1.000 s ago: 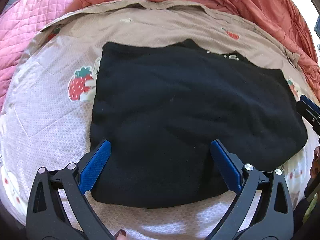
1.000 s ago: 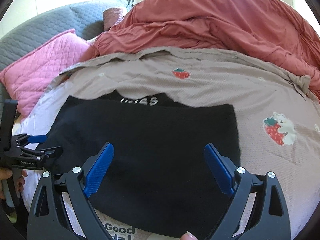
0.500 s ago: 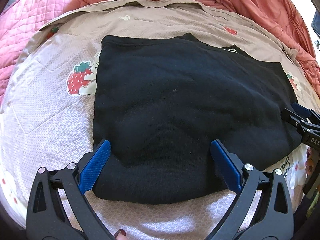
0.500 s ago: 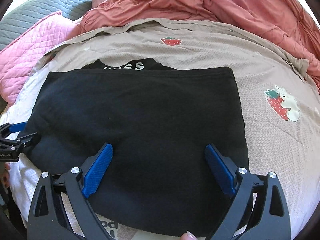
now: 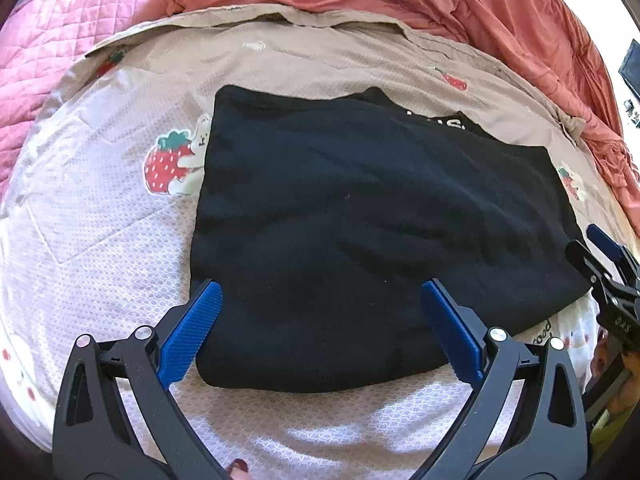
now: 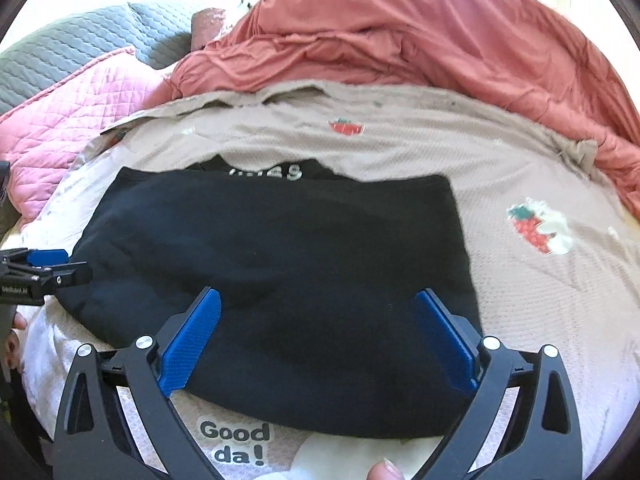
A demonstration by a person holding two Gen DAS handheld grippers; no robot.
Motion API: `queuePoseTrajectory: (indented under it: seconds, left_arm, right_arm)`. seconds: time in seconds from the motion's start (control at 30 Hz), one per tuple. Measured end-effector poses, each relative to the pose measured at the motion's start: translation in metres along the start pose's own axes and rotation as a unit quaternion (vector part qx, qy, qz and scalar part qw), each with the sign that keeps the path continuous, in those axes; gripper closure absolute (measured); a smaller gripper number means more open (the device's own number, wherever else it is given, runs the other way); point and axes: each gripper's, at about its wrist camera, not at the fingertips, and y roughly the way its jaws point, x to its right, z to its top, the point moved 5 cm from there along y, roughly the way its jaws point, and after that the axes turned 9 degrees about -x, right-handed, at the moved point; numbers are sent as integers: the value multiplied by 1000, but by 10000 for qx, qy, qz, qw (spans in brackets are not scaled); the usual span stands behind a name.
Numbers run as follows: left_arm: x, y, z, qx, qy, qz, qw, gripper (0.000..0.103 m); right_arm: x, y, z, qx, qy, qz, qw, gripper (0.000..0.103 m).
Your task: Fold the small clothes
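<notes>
Strawberry-print bedding (image 5: 100,216) carries your folded black garment (image 5: 360,240) in the left wrist view, your left gripper (image 5: 320,320) spread wide above its near edge, while the right wrist view shows your right gripper (image 6: 316,336) opening, nothing clamped, over that garment's near edge.

Strawberry-print bedsheet (image 5: 100,216), rumpled red duvet (image 6: 420,36), pink quilted pillow (image 6: 76,100)

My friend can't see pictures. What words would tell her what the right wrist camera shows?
A folded black fabric garment lies flat on a beige strawberry-print bedsheet, with the right tool over its near edge, its blue-padded jaws opening and pressing on nothing. A rumpled coral-red quilt sits behind, and the left tool shows at the garment's left edge.
</notes>
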Motion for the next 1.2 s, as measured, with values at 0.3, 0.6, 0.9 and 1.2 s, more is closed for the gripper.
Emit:
queuePoseTrajectory:
  seconds: [0.3, 0.6, 0.9, 1.2]
  left_arm:
    - [2, -20, 7, 179, 57, -114, 9998, 10]
    - [-4, -42, 14, 369, 91, -124, 9992, 10]
    - [-18, -57, 20, 482, 6, -218, 9986, 10]
    - [-54, -66, 29, 517, -285, -208, 9980, 10]
  right_arm:
    - [2, -28, -5, 380, 306, -127, 9987, 5]
    - [-15, -40, -16, 388, 261, -190, 9987, 5]
    - [-67, -52, -21, 402, -320, -147, 9986, 5]
    - [-129, -51, -28, 324, -1117, -128, 9931, 5]
